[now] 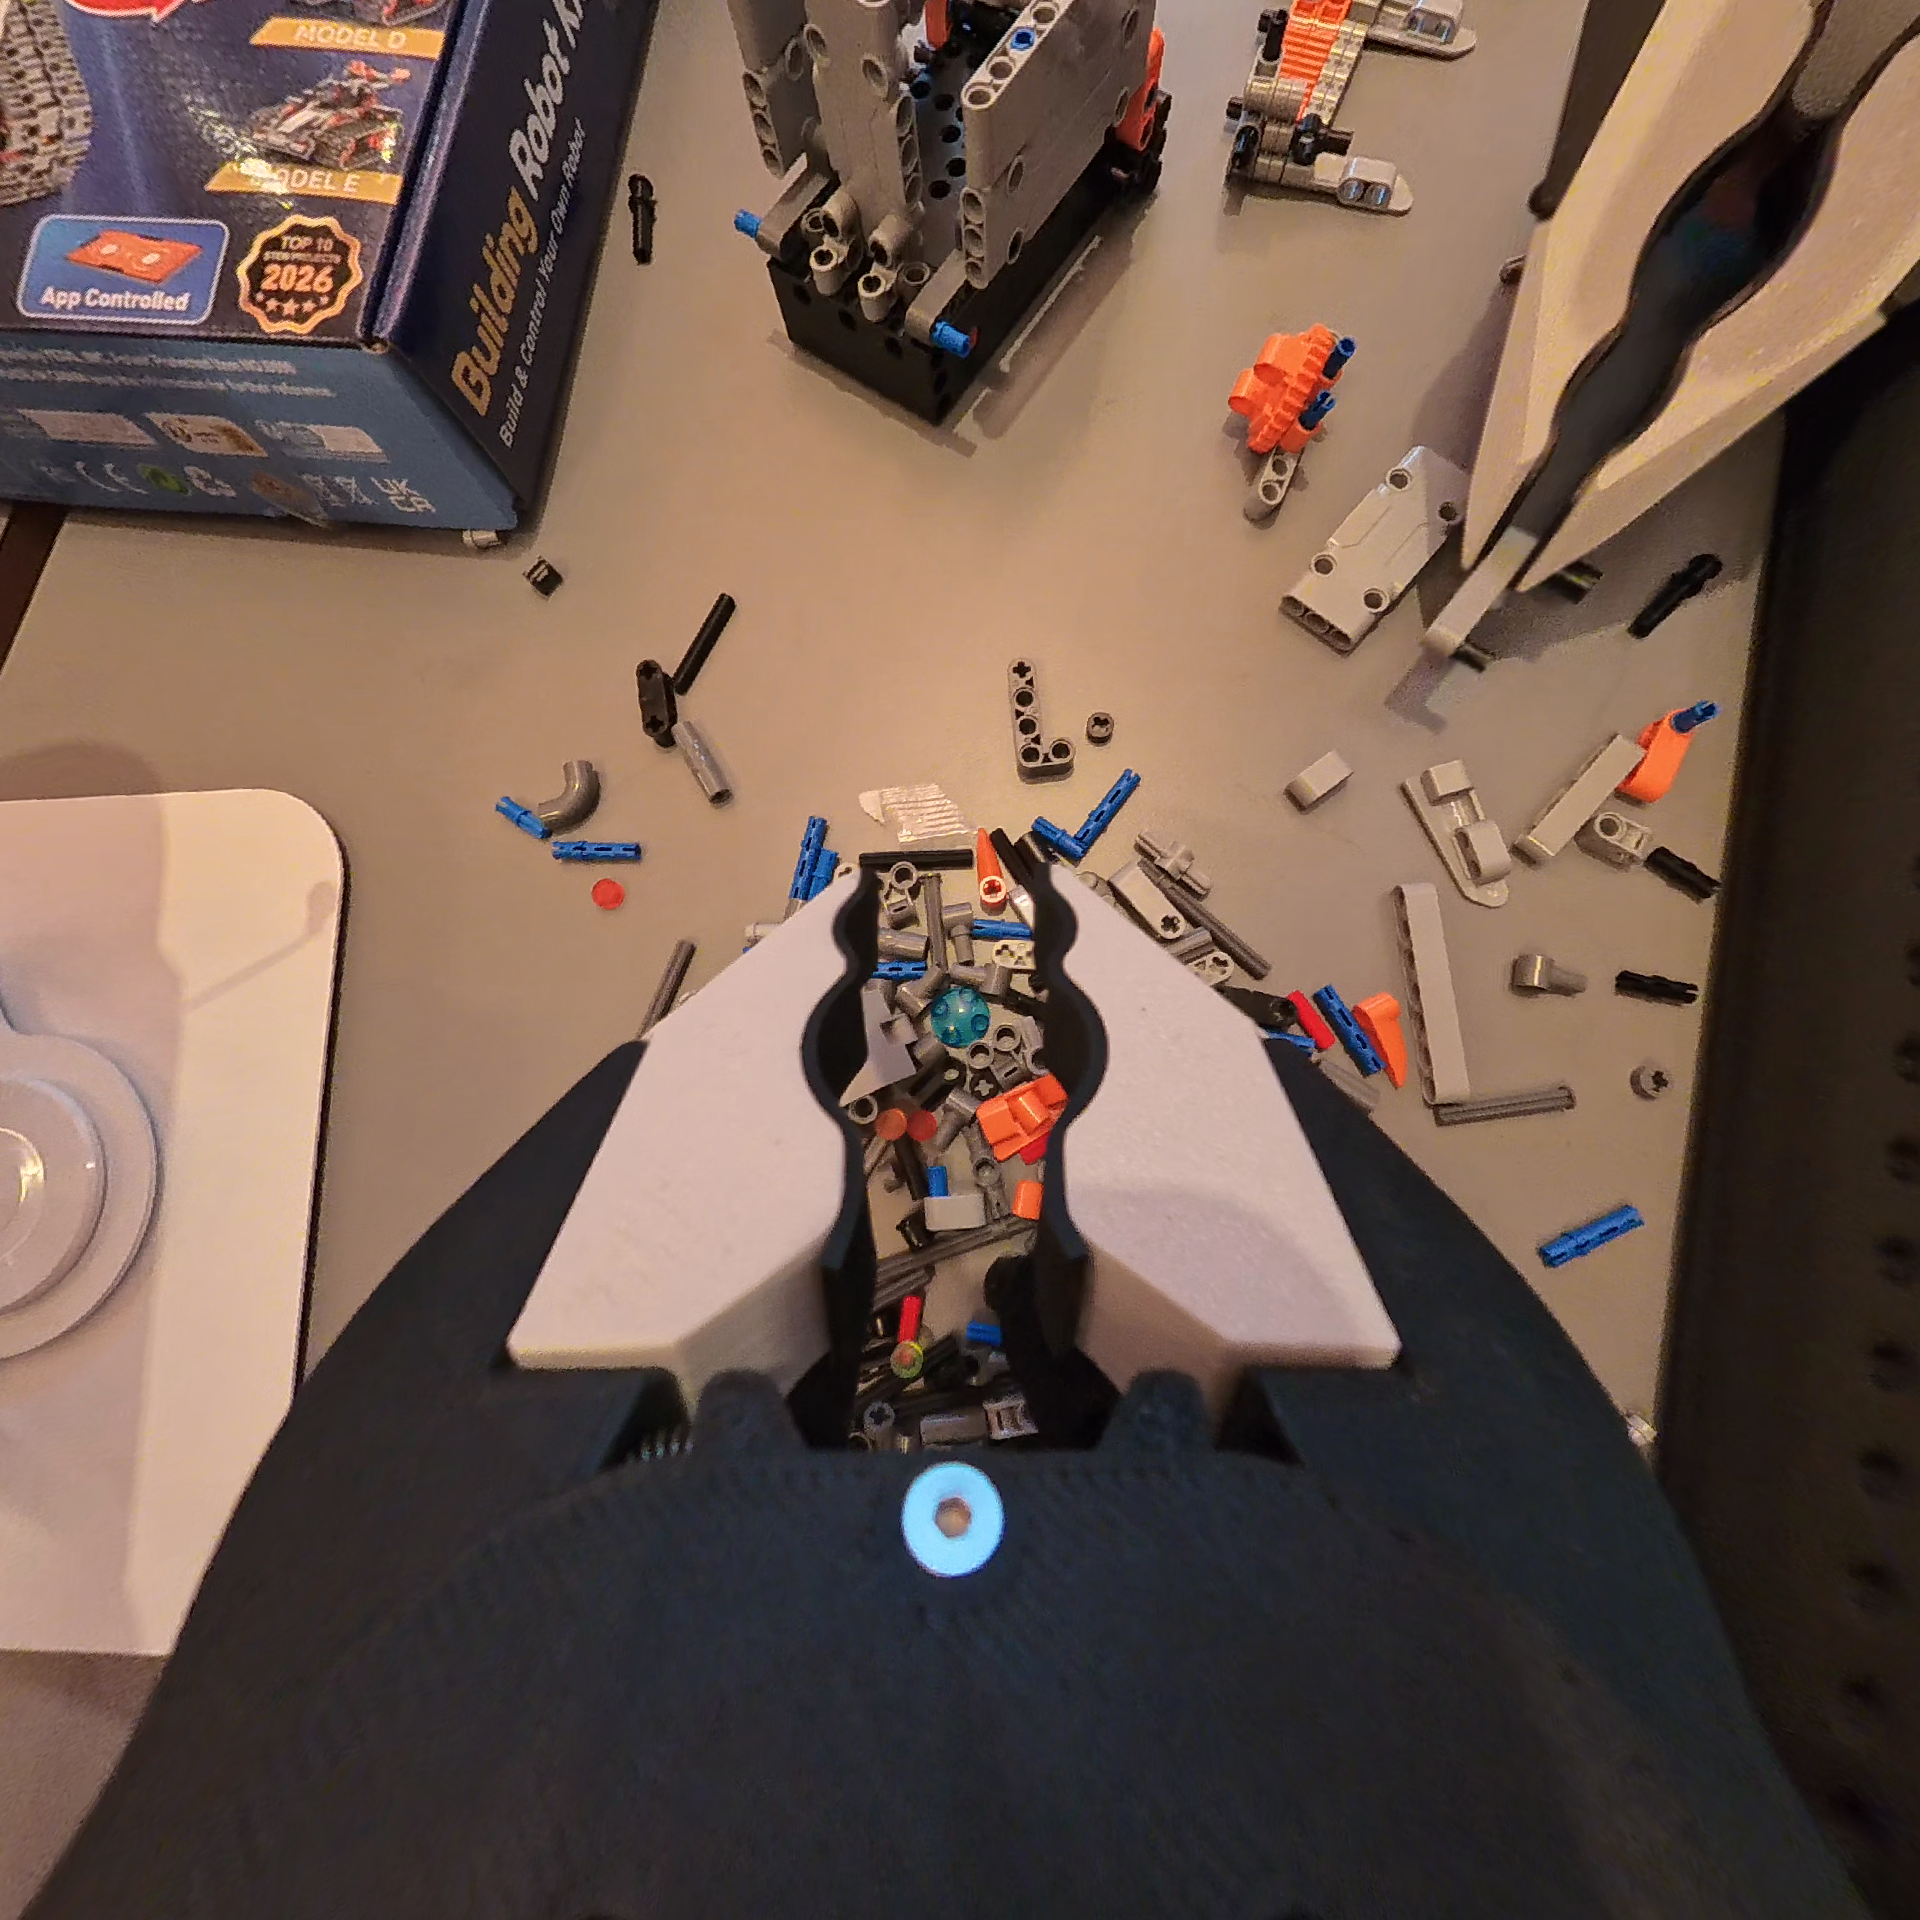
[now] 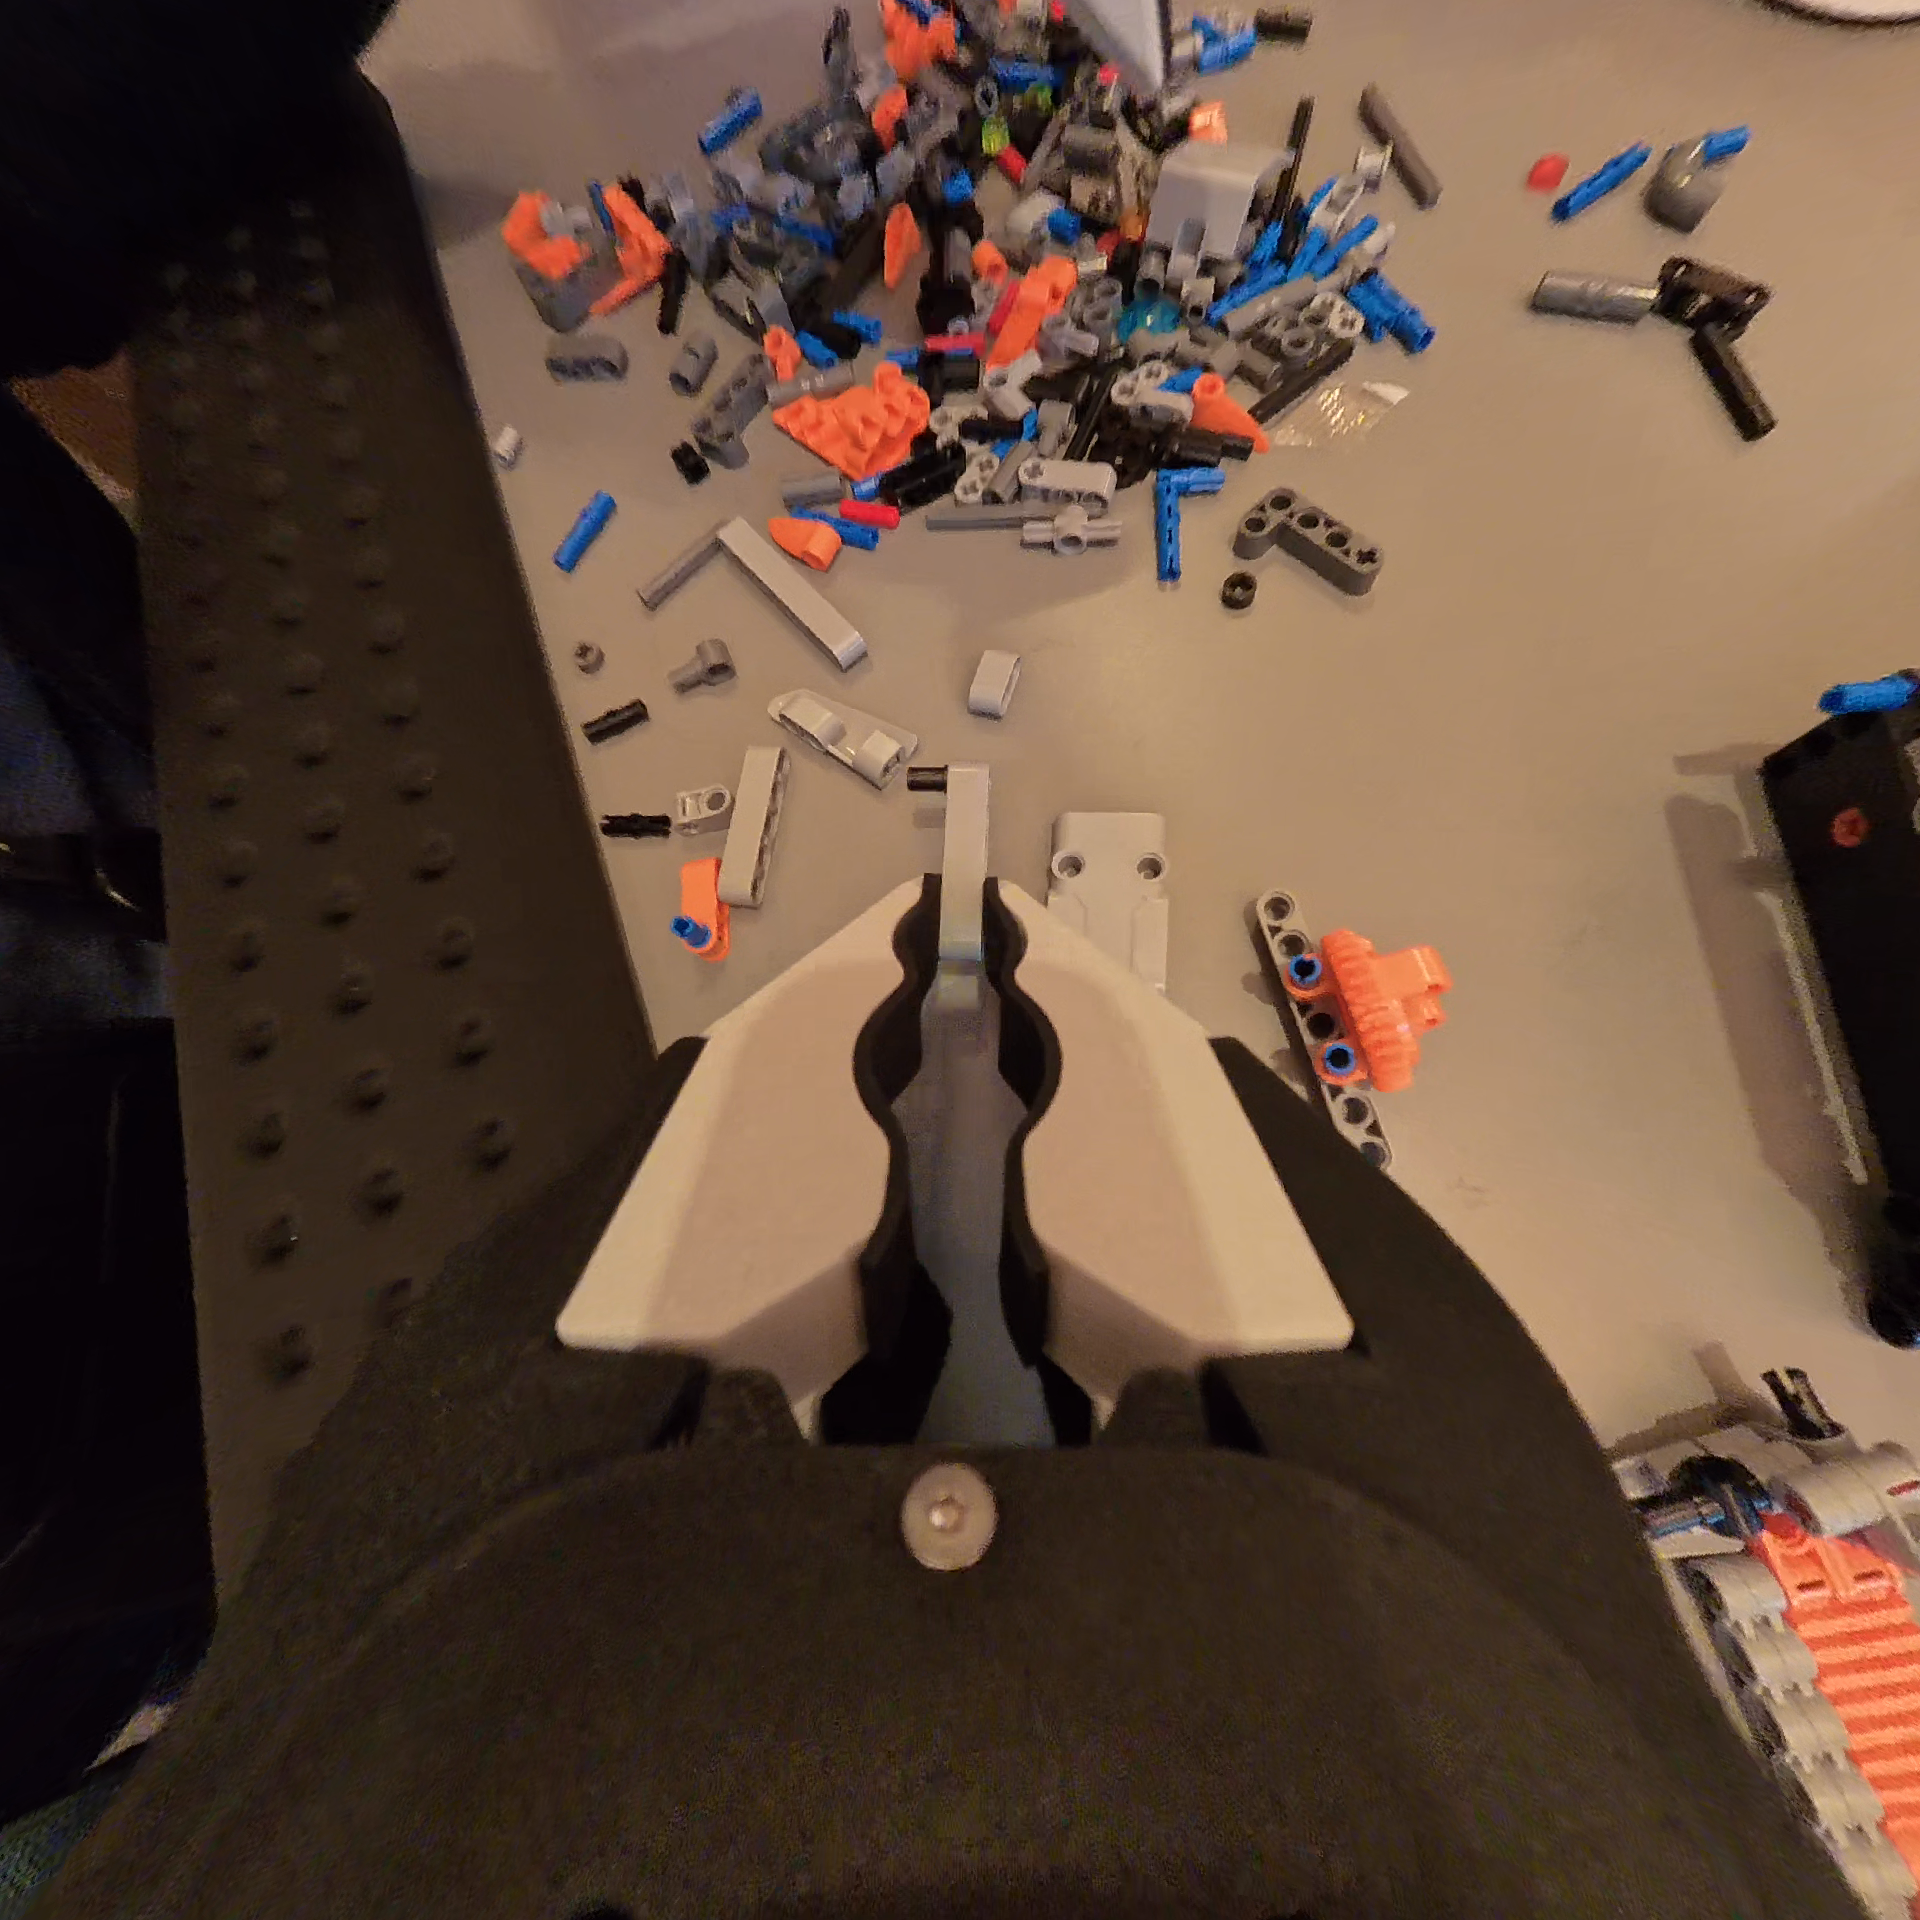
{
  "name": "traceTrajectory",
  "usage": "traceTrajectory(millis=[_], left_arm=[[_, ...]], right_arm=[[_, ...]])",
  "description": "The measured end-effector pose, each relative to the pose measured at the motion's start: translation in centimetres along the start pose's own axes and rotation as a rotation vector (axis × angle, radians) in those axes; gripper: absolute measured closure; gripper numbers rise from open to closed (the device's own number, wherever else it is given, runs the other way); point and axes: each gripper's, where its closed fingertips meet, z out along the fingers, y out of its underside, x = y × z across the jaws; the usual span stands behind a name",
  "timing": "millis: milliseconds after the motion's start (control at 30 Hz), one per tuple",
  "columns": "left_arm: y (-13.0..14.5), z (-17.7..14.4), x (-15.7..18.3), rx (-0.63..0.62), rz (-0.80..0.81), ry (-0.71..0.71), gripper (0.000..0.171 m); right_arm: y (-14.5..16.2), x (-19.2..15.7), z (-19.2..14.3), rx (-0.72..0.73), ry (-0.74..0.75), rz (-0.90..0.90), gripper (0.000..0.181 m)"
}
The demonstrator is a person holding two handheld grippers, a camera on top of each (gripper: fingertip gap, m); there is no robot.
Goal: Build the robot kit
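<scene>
My left gripper (image 1: 956, 885) is open and empty, hovering over a pile of small building pieces (image 1: 961, 1049) in grey, black, blue and orange. The pile also shows in the right wrist view (image 2: 1039, 312). My right gripper (image 2: 964, 894) is shut on a light grey beam (image 2: 964, 831) that sticks out past the fingertips, with a black pin (image 2: 925, 777) at its far end. The right gripper also shows in the left wrist view (image 1: 1507, 582), low over the table beside a grey panel piece (image 1: 1371, 545).
A blue product box (image 1: 260, 260) stands far left. A black and grey half-built model (image 1: 935, 187) and a tracked assembly (image 1: 1320, 94) sit behind. An orange gear on a beam (image 2: 1361, 1003) lies right of my right gripper. A white tray (image 1: 156, 1143) and a dark studded strip (image 2: 312, 727) line the edges. One gripper's finger ends stand about 15 cm off the other's.
</scene>
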Motion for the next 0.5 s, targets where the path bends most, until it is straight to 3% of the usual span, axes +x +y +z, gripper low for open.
traceTrajectory(millis=[500], left_arm=[[-3.1, 0.9, 6.0, 0.117, 0.091, 0.229, 0.142]], right_arm=[[-3.3, -0.4, -1.6, 0.173, 0.050, -0.095, 0.176]])
